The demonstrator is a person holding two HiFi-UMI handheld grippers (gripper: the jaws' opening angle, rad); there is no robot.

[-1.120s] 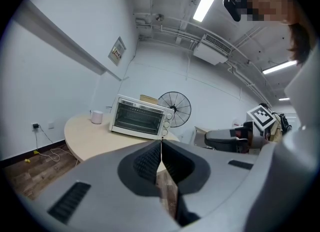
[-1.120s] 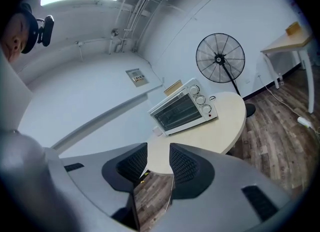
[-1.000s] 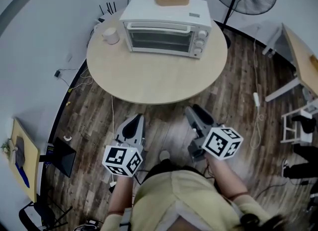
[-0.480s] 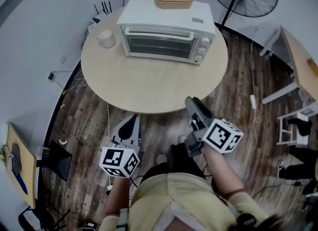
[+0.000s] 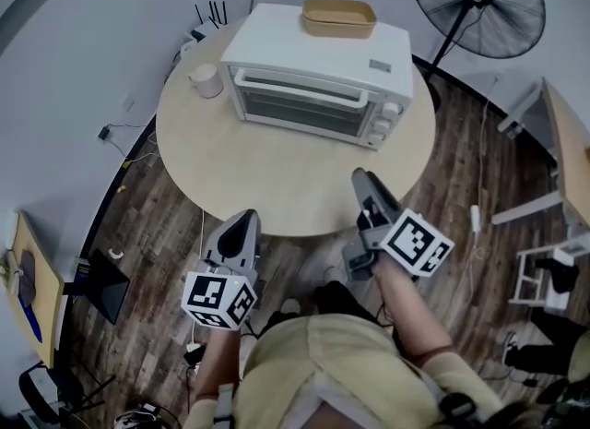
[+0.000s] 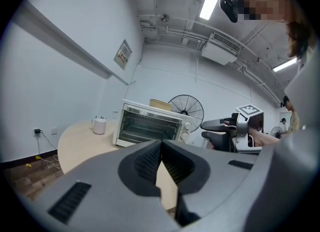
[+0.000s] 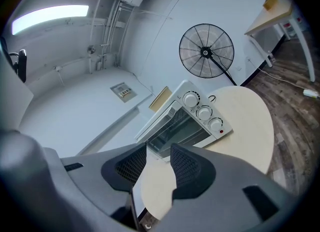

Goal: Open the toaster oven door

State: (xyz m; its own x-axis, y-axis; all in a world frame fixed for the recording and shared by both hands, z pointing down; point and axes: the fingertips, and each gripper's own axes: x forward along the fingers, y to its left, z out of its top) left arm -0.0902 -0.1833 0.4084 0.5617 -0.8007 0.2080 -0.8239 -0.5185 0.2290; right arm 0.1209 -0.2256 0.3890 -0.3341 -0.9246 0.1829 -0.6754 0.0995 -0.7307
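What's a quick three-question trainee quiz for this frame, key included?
1. True or false: the toaster oven door is already open.
2. What lies on top of the oven? A) mug B) tray C) fan
3. Which gripper has its fingers apart, with nothing between them?
Key: 1 false; 2 B; 3 the right gripper.

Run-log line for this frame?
white toaster oven door: closed, untouched; left hand-held gripper: shut, empty; right hand-held gripper: open, empty
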